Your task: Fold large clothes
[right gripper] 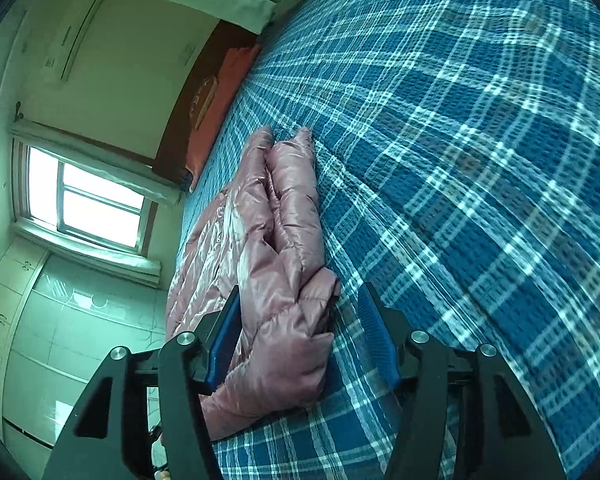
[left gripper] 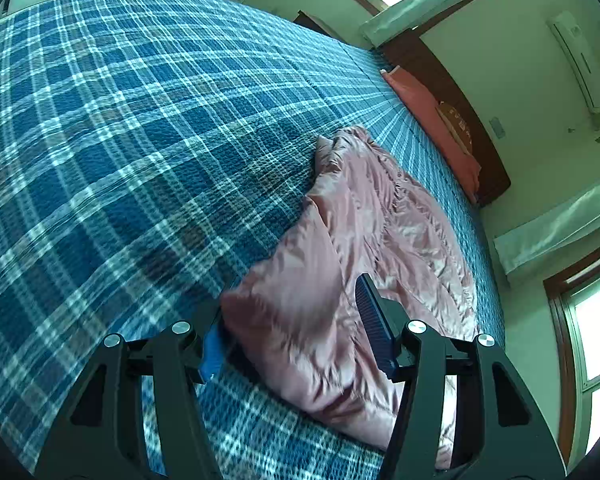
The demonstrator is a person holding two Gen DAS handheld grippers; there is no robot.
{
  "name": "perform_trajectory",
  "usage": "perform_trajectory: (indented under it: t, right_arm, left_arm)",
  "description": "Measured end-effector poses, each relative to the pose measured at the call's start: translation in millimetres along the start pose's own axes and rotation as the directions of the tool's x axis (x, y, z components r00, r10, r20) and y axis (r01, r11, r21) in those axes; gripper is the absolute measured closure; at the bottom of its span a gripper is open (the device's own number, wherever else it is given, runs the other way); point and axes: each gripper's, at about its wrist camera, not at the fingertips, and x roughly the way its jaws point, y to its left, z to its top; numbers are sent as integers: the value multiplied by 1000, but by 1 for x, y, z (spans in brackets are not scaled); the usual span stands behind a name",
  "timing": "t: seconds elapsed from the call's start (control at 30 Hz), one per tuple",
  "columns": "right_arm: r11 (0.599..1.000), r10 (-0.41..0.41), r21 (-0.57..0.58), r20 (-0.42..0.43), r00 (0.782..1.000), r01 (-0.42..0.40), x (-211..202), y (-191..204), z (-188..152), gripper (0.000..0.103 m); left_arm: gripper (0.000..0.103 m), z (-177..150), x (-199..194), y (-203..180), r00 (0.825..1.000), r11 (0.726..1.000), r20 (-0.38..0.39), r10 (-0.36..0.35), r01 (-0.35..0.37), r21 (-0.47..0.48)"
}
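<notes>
A shiny pink puffer jacket (left gripper: 364, 220) lies crumpled on the blue plaid bedspread (left gripper: 120, 120). My left gripper (left gripper: 290, 304) is open, with a jacket edge lying between its blue-padded fingers; the left pad is partly hidden behind the fabric. In the right wrist view the jacket (right gripper: 280, 240) lies along the bed's left edge on the bedspread (right gripper: 480, 140). My right gripper (right gripper: 300, 312) is open, its fingers standing either side of a padded end of the jacket, not pinching it.
An orange pillow (left gripper: 432, 112) lies against the dark wooden headboard (left gripper: 460, 92) at the far end of the bed. Windows (right gripper: 88, 200) and white cabinets (right gripper: 40, 340) stand beyond the bed's edge. An air conditioner (left gripper: 580, 60) hangs on the wall.
</notes>
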Motion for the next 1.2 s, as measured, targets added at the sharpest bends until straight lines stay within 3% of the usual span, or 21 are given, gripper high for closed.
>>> perform_trajectory:
  t: [0.07,0.1,0.23,0.3,0.57,0.73,0.8,0.87,0.97,1.2]
  right_arm:
    - [1000,-4,-9,2,1000,4,3,1,4,46]
    - [1000,-8,-12,6,1000,8,4,1,5,47]
    - [1000,-16,-18,6,1000,16,9,-1,9,70]
    - [1000,-10,-20,0,1000,10,10,-4,7,74]
    - [999,-4,-39,-14,1000,3,12,-7,4,78]
    - [999,28,-32,-54,998,-30,7,-10,8,75]
    - [999,29,-32,-61,998,-31,5,-11,12,70]
    - [999,16,-41,-56,998,-18,0,-12,14,57]
    - [999,17,-48,-45,999,-19,-7,-14,21,50]
    - [994,-1,-113,-115,993,-12,10,-4,32,46]
  left_arm:
    - [47,3,7,4,1000,1000,-18,-2,1,-17]
    - [55,4,10,6,1000,1000,-24,2,-2,-25]
    - [73,2,20,10,999,1000,-52,2,-4,-25]
    - [80,-1,23,7,999,1000,-52,7,-7,-3]
    - [84,-4,25,-1,998,998,-51,26,-23,52]
    - [74,2,23,-4,998,997,-63,23,-18,73]
    - [59,5,21,-3,997,996,-73,23,-17,86]
    - [49,8,18,-3,997,995,-71,22,-15,103]
    - [42,13,16,-4,997,992,-72,8,1,125]
    - [45,21,34,-15,988,979,-152,21,11,202]
